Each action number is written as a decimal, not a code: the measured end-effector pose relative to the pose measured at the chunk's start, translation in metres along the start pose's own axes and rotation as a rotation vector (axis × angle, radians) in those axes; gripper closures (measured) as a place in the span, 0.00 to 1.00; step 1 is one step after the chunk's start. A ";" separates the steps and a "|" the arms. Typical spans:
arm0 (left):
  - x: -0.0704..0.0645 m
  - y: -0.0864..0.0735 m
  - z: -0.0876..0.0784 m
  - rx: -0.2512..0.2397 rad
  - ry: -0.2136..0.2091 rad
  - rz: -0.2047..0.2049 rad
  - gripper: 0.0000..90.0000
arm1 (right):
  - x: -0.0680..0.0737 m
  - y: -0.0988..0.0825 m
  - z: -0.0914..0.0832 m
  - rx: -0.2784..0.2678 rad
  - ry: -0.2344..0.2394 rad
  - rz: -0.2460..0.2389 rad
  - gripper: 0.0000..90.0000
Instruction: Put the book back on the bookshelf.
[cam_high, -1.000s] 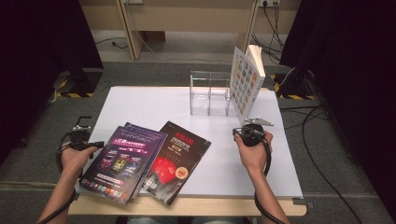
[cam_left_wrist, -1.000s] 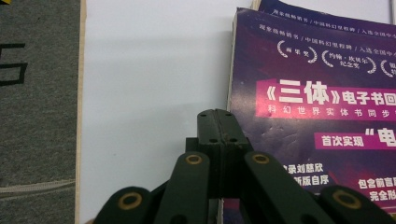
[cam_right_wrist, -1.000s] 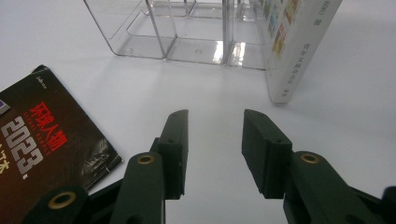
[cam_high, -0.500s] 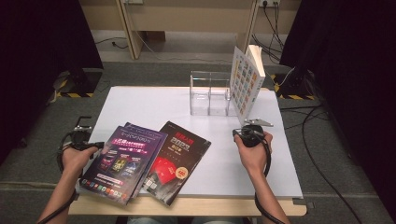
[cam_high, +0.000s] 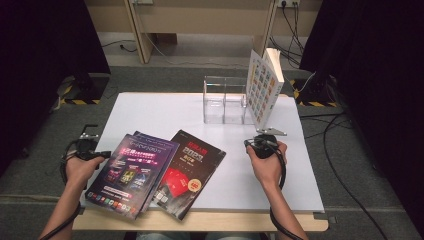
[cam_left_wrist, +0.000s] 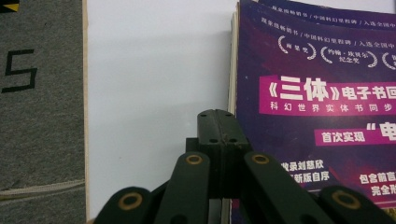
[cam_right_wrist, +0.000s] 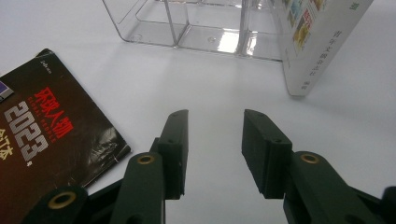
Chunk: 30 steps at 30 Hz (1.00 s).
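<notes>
Right gripper (cam_right_wrist: 212, 123) gapes over bare table (cam_right_wrist: 187, 84) before clear organizer (cam_right_wrist: 196, 23)

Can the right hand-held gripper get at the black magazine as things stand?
Probably yes. The right hand-held gripper stands open over bare table, and the black magazine lies flat just beside it with nothing between. The white book leans off to the other side.

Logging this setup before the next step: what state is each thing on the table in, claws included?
Purple magazines: lying flat, stacked, fanned.
Black magazine: lying flat, beside the purple ones.
Clear organizer: upright, compartments empty.
White book: standing tilted against the organizer.
Left claw: shut, holding nothing.
Right claw: open, holding nothing.
</notes>
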<state>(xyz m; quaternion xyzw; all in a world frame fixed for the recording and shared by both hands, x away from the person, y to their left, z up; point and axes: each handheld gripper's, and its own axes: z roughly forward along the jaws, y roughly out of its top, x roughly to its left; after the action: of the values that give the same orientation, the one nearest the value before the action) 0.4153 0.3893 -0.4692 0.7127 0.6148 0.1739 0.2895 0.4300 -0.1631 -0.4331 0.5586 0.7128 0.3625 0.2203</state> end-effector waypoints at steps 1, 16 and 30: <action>0.001 0.000 0.001 0.014 0.001 0.001 1.00 | 0.000 0.000 0.000 0.001 0.000 0.001 0.69; -0.022 -0.005 0.002 0.062 0.013 0.078 1.00 | 0.009 -0.005 0.007 0.025 0.037 -0.006 0.69; -0.048 -0.007 0.001 0.084 -0.015 0.097 1.00 | 0.069 -0.011 0.036 0.161 0.259 -0.045 0.67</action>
<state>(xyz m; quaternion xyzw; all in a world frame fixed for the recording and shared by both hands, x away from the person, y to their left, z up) 0.4014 0.3426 -0.4694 0.7543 0.5843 0.1565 0.2553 0.4297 -0.0884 -0.4578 0.5067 0.7744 0.3682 0.0893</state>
